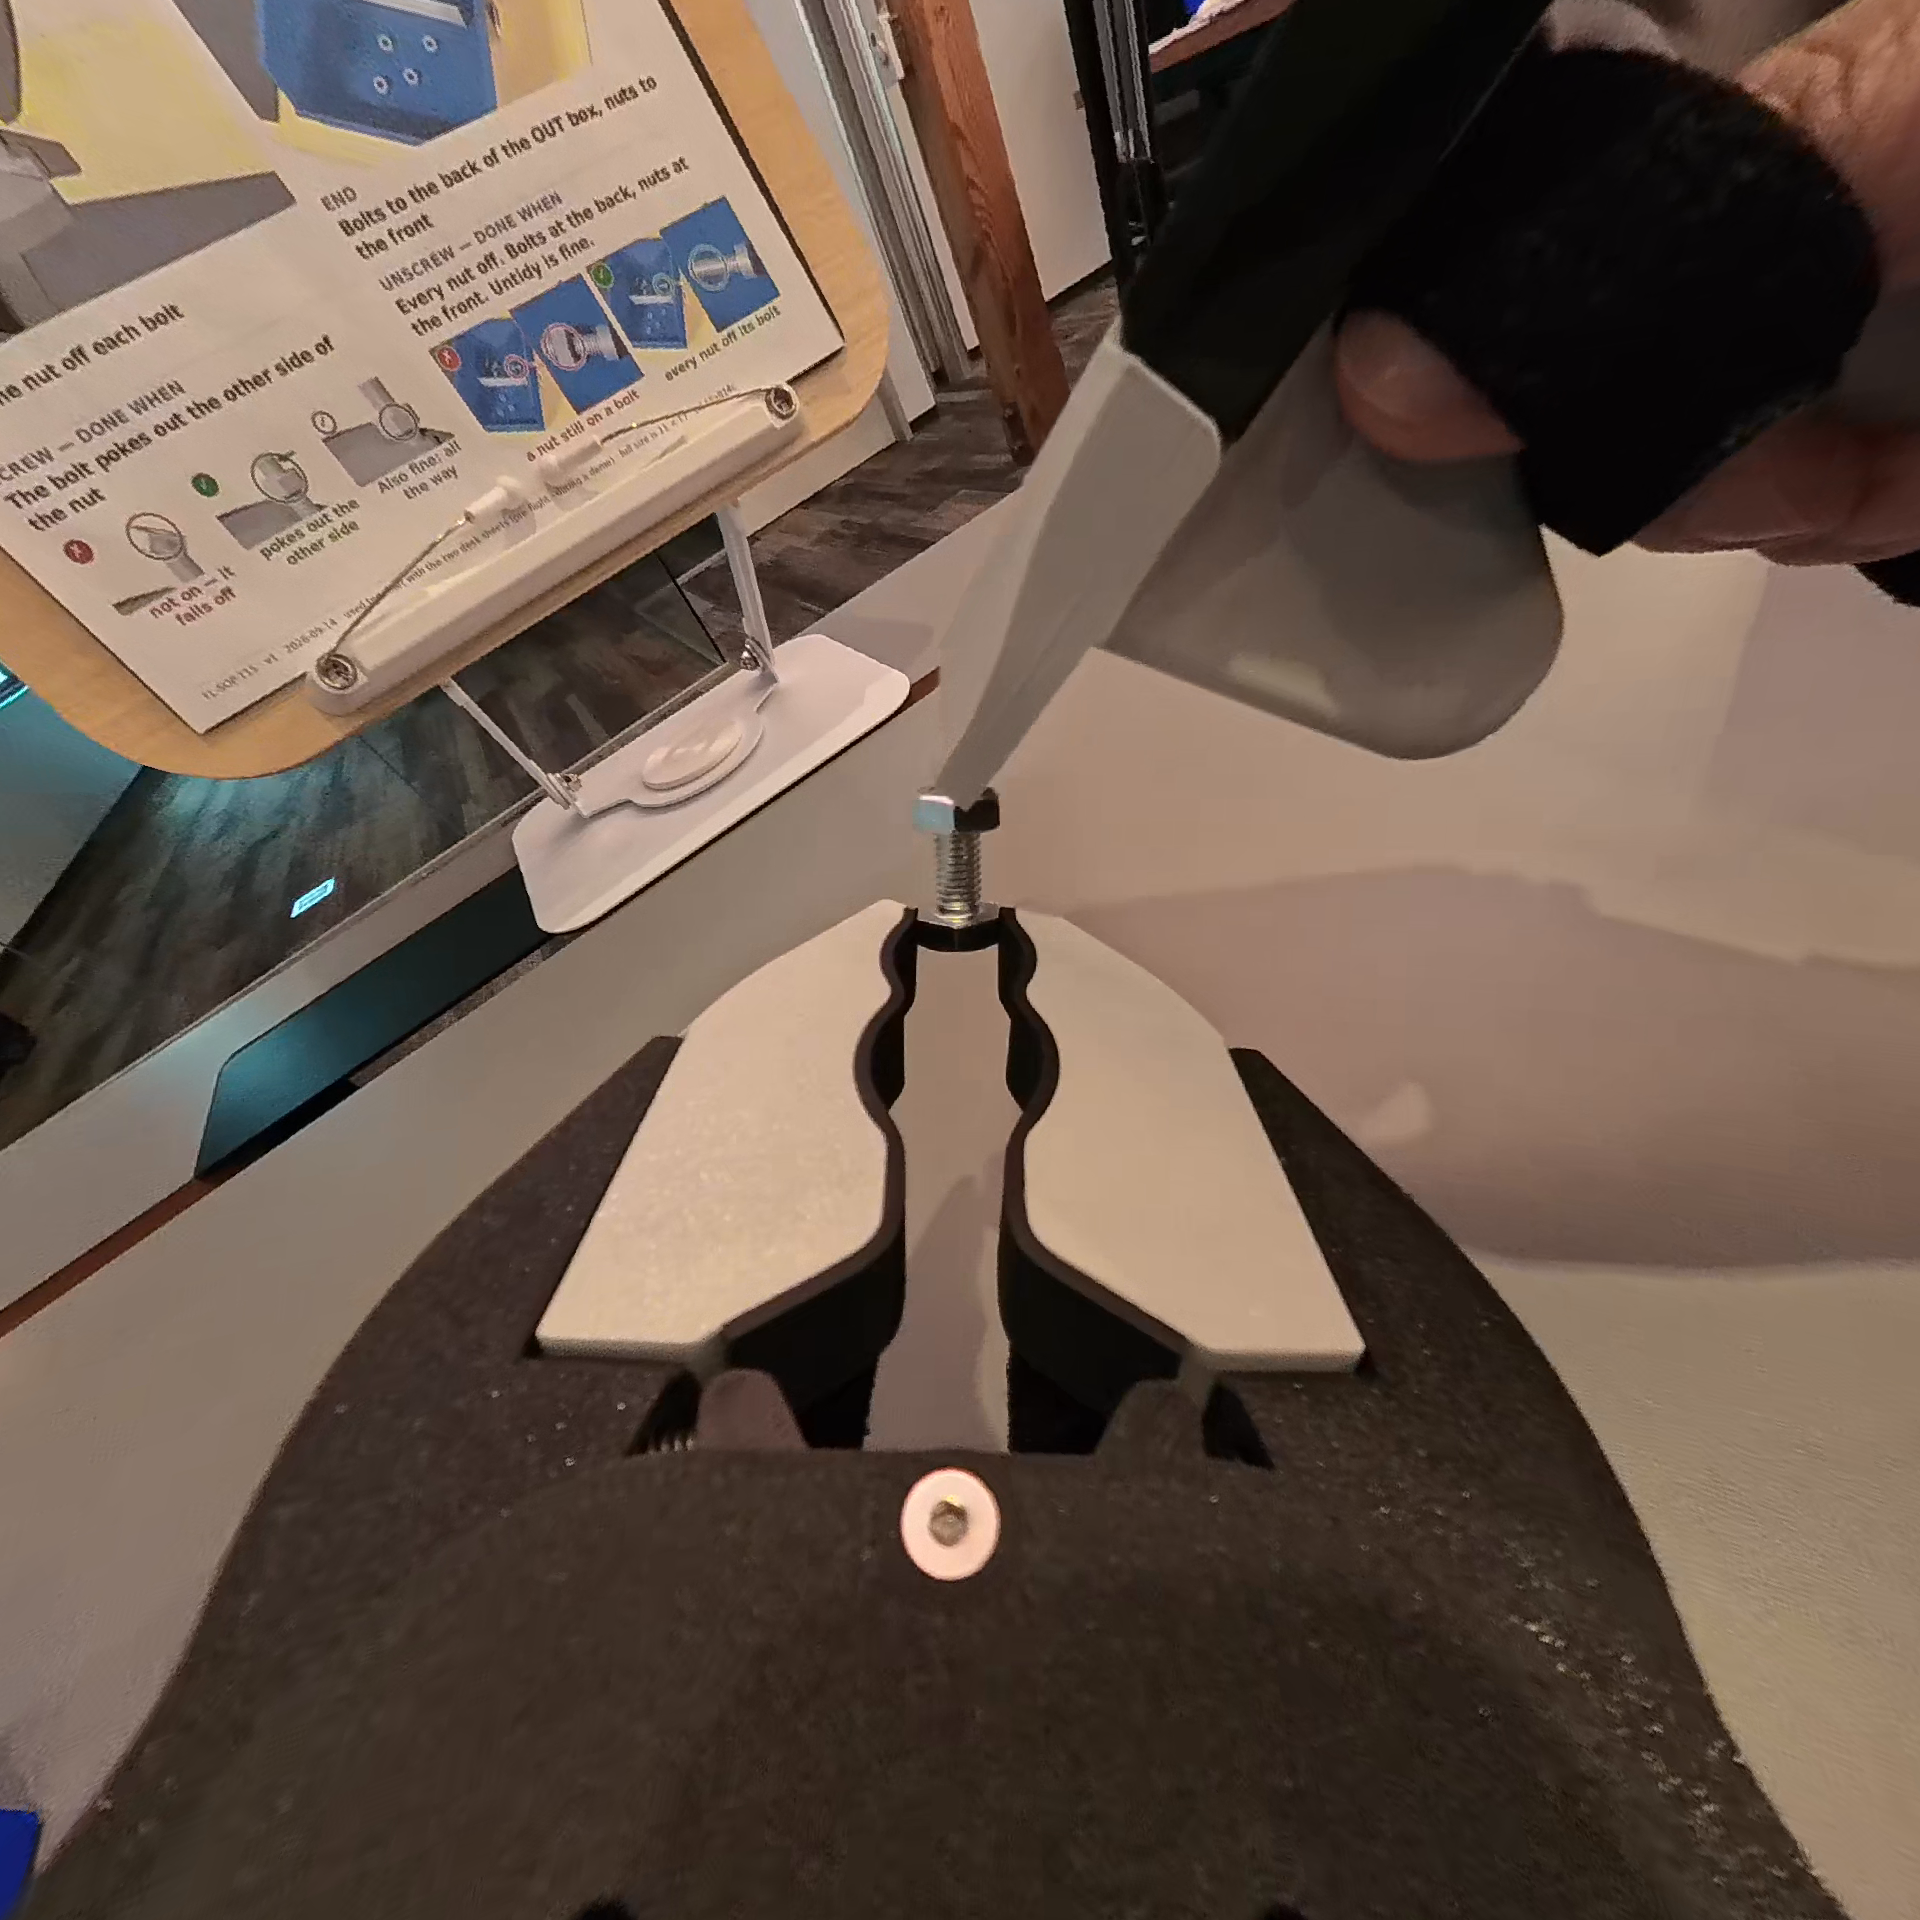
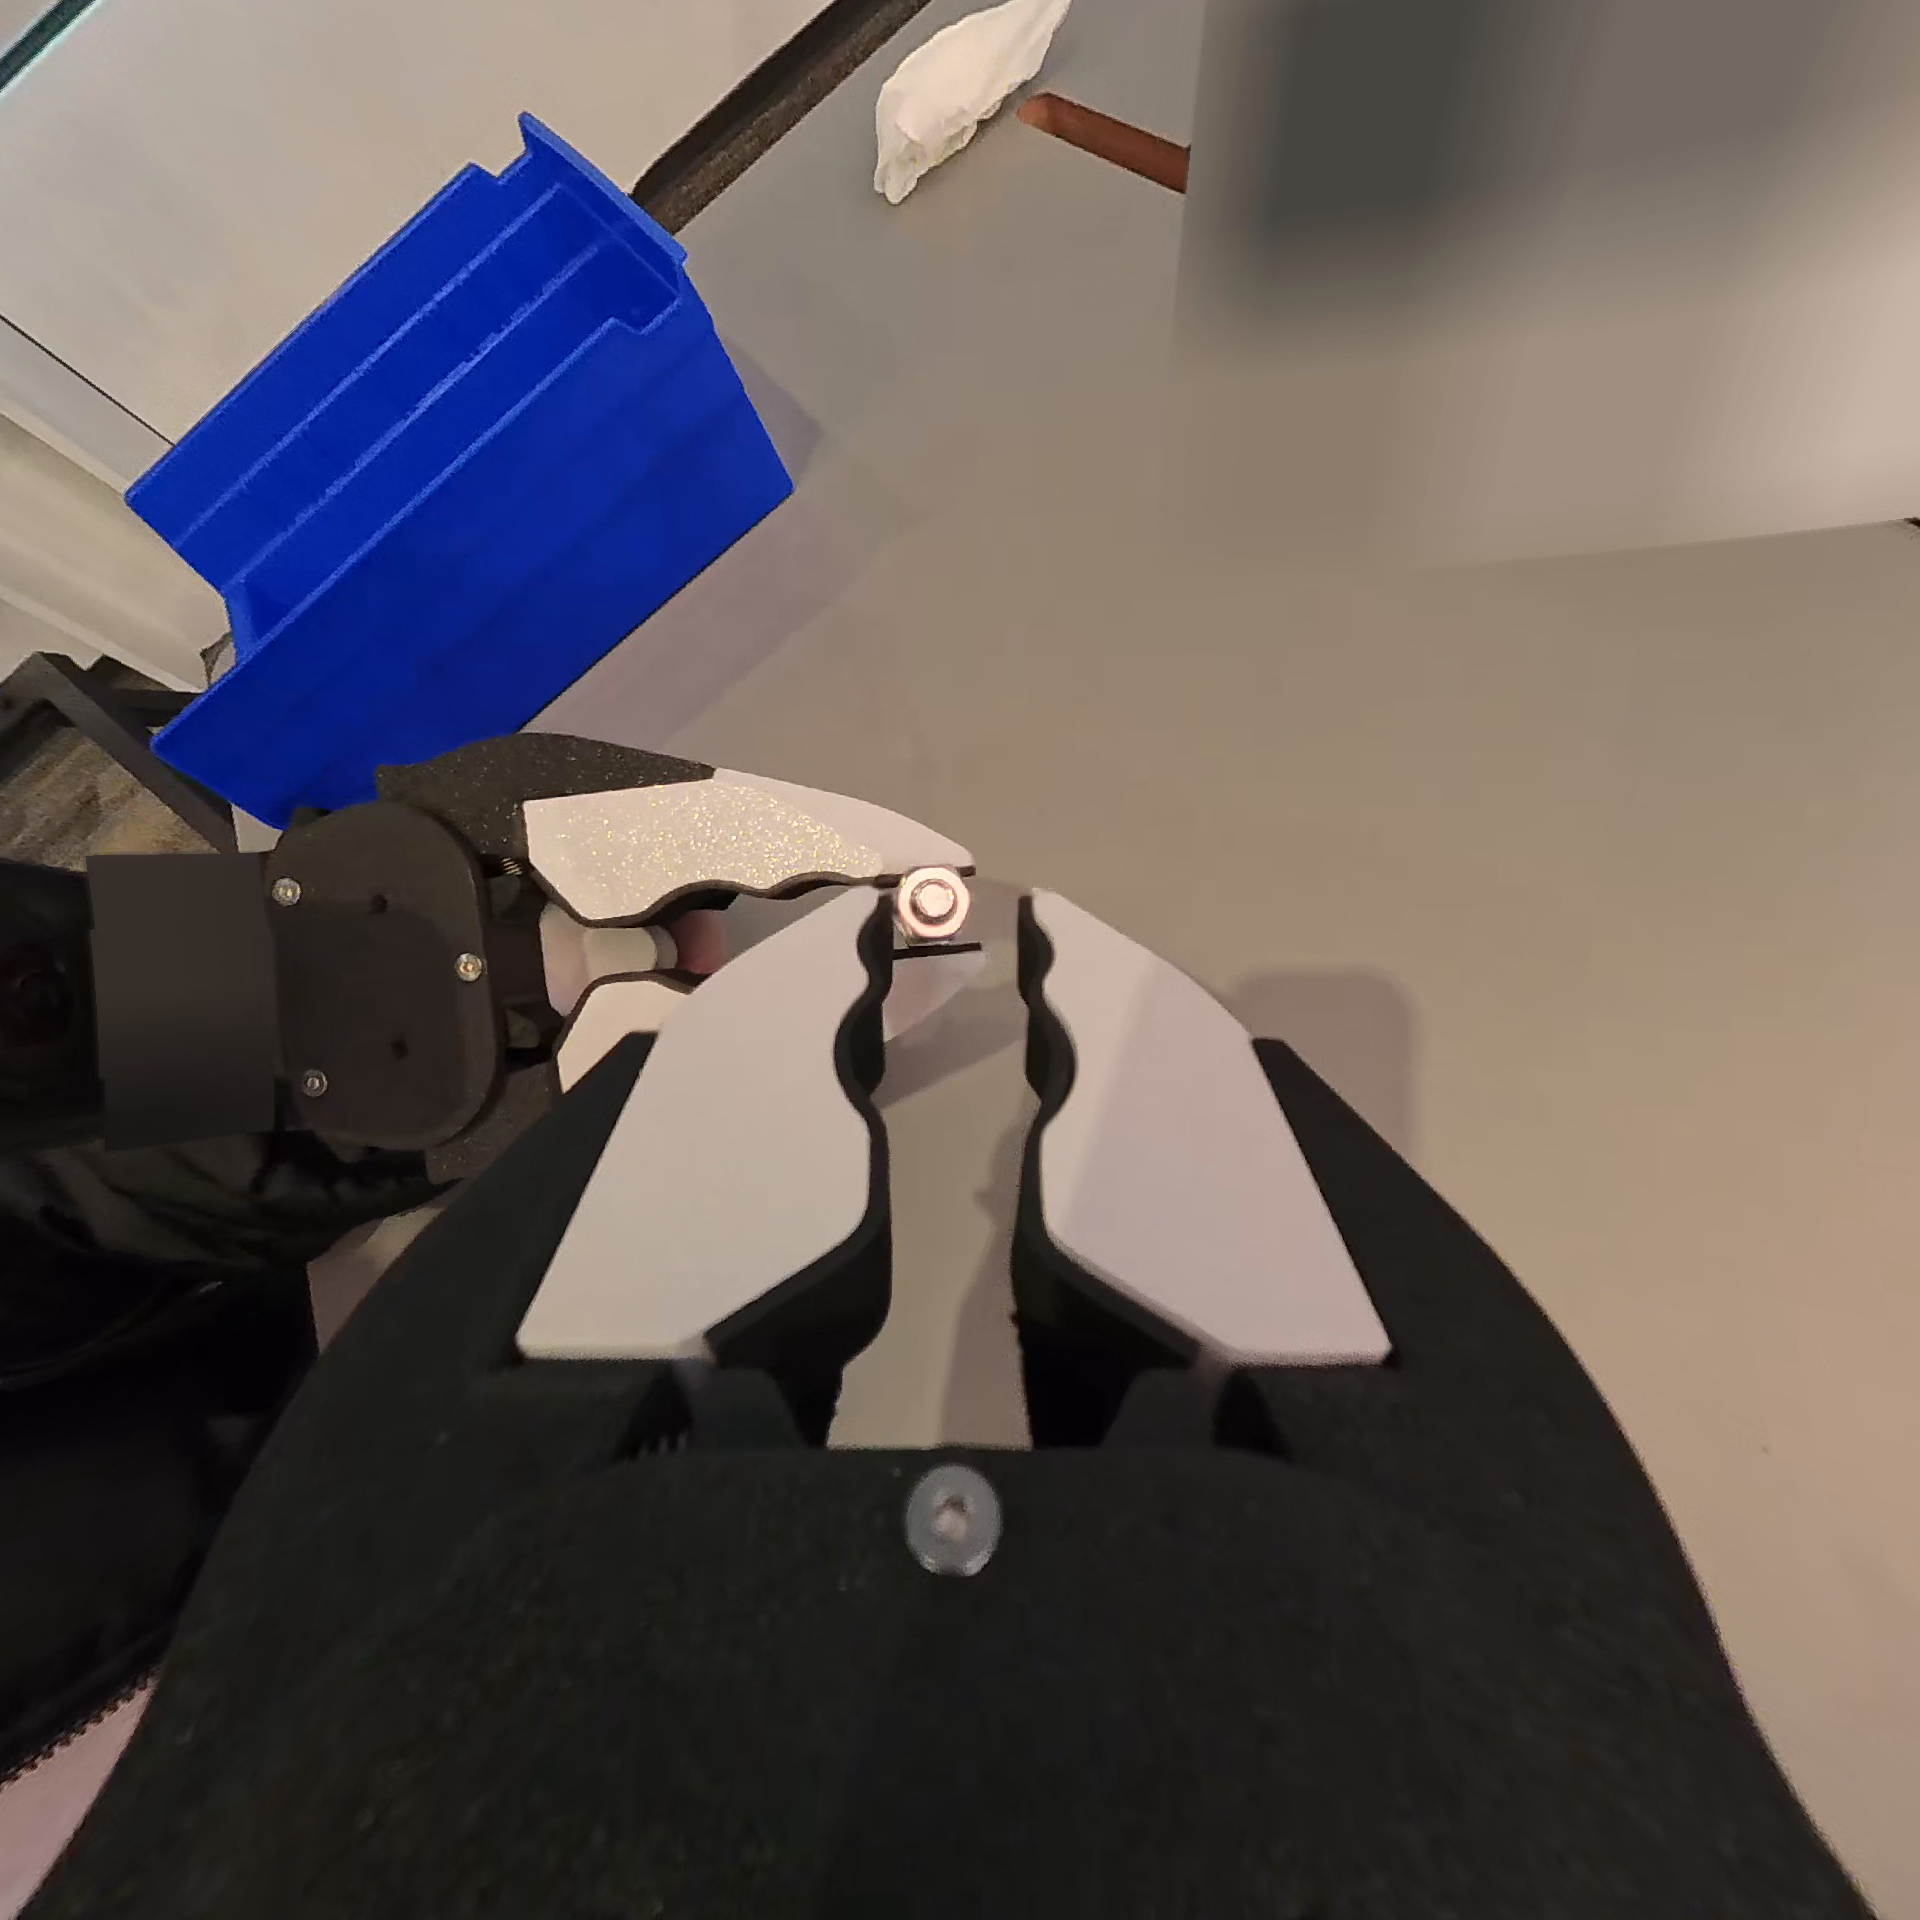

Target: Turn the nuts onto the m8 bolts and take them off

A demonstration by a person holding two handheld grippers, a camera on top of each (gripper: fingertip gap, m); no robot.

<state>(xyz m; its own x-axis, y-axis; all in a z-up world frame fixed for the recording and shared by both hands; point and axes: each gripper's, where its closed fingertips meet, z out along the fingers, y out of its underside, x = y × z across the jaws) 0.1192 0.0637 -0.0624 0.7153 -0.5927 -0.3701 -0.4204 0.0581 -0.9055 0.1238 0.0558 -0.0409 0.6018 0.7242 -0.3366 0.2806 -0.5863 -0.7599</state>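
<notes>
In the left wrist view my left gripper is shut on a silver nut at its fingertips. A silver bolt is threaded into the nut and stands up from it, head on top. One finger of my right gripper comes down from the upper right and touches the bolt head. In the right wrist view the bolt head faces me end on, against my right gripper's left fingertip. A gap shows between the head and the right fingertip, so the jaws are open around it. The left gripper reaches in from the left.
An instruction board stands on a white stand at the table's far left edge. A blue bin lies beyond the left gripper. A white cloth lies farther off. A person's hand holds the right gripper. The grippers are tip to tip, or close to it.
</notes>
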